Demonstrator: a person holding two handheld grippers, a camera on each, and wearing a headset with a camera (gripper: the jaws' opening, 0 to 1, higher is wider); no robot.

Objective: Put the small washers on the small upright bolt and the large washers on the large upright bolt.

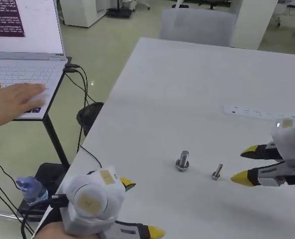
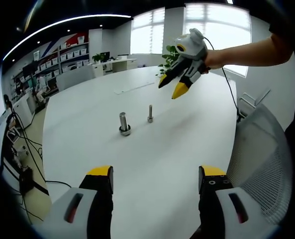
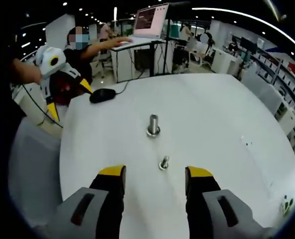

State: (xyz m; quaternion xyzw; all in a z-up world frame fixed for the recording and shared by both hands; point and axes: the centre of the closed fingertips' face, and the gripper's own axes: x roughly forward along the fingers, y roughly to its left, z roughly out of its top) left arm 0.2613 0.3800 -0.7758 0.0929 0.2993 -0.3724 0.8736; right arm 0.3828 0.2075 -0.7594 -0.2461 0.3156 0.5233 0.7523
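**Left gripper, jaws spread, faces two upright bolts**

Held over the near edge of a white table, the left gripper is wide open and grips nothing. The right gripper, jaws likewise parted and empty, points at the small bolt. This stands just beside the large bolt, both upright mid-table. A white power strip lies farther back. Off the table's left edge, a hand rests on an open laptop. A grey chair stands at the far end of the office.
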